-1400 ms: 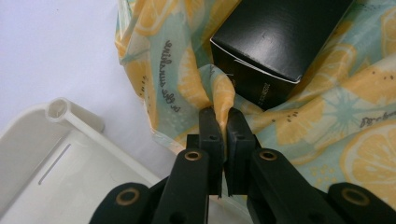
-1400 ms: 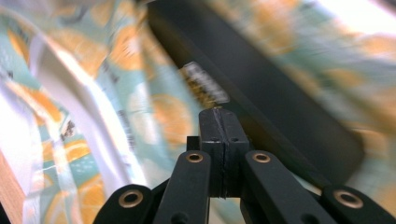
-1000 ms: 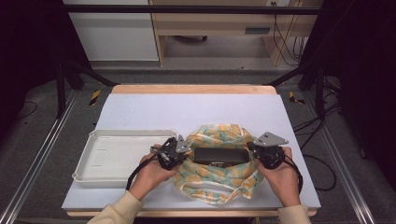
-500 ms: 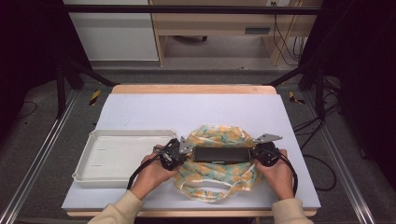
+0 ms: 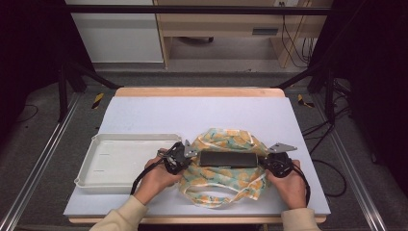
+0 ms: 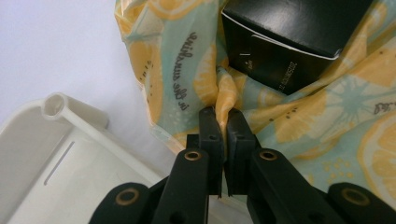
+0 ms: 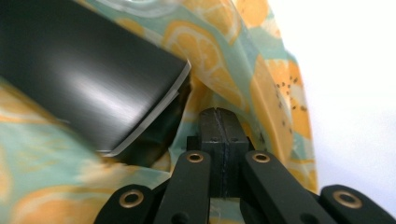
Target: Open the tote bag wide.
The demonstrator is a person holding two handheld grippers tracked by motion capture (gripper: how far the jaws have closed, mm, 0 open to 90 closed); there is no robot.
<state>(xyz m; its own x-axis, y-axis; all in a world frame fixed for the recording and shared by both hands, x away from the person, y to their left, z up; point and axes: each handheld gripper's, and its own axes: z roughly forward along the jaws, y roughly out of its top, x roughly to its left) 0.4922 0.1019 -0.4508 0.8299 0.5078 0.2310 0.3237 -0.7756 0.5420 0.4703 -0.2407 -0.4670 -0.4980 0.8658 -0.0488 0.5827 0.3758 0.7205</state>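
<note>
High view shows the left gripper [image 5: 186, 155] and right gripper [image 5: 267, 161] each pinching the cloth [image 5: 226, 180] beside the black box [image 5: 228, 159], probably wrapping it; next lift together.

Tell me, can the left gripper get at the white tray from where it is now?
Probably yes, but not right away. The white tray lies just beside the left gripper with nothing between them; however, its jaws are shut on a fold of the lemon-print cloth, so it would have to let go first.
</note>
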